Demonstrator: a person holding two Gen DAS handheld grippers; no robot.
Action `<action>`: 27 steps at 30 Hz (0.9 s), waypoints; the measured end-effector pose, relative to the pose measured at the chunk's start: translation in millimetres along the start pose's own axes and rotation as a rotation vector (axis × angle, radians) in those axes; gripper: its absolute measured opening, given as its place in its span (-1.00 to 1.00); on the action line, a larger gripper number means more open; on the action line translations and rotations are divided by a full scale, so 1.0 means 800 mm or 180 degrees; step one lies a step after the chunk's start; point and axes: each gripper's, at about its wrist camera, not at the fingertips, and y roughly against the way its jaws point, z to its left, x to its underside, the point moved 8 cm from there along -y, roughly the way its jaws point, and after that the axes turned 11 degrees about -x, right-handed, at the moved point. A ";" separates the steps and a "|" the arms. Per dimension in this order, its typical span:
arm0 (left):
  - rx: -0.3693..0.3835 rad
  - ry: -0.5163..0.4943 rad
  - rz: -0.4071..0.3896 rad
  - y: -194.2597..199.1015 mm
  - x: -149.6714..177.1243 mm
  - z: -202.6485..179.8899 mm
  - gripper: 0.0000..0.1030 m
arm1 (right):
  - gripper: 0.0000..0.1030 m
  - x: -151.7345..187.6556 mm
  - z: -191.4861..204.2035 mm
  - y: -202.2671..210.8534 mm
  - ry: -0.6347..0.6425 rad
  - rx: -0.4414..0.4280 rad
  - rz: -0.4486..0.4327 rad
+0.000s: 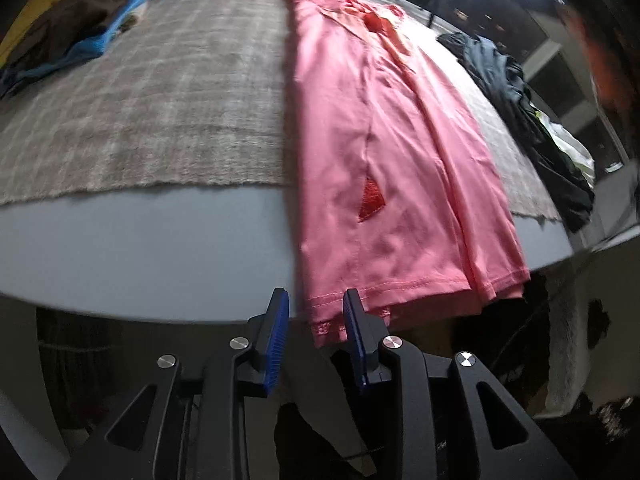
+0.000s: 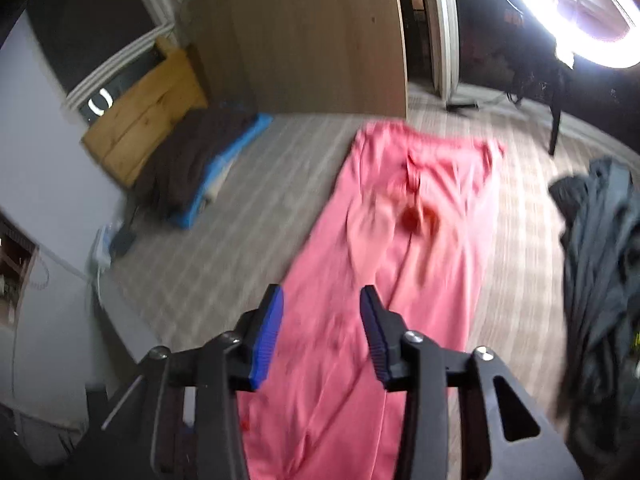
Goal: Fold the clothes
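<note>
A pink garment [image 1: 384,152] lies lengthwise on the table, folded into a long strip, with its hem hanging slightly over the near edge. My left gripper [image 1: 316,300] is open at the table's near edge, its jaws on either side of the hem's left corner, not closed on it. In the right wrist view the same pink garment [image 2: 400,240] stretches away from me. My right gripper [image 2: 322,300] is open and empty, hovering above the garment's near part.
A grey checked blanket [image 1: 160,100] covers the grey table [image 1: 140,248]. A folded brown and blue pile [image 1: 80,28] sits at the far left. A heap of dark clothes [image 1: 532,128] lies along the right edge. A bright lamp [image 2: 580,8] shines at the far right.
</note>
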 end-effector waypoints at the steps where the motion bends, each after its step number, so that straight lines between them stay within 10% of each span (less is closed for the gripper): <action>1: -0.0020 0.0063 -0.0001 0.000 0.002 0.000 -0.48 | -0.23 -0.022 -0.005 -0.013 0.0014 -0.0011 0.0006; 13: -0.0298 0.0370 0.0062 -0.007 0.003 -0.015 -0.53 | -0.23 -0.093 -0.080 -0.262 -0.0093 0.0278 0.1079; 18: -0.0334 0.0391 0.0039 -0.008 0.001 -0.018 -0.71 | -0.26 -0.080 -0.088 -0.302 0.0021 0.0397 0.1315; 27: -0.0362 0.0479 -0.0105 -0.003 0.007 -0.010 -0.96 | -0.92 -0.073 -0.087 -0.302 0.0079 0.0444 0.1270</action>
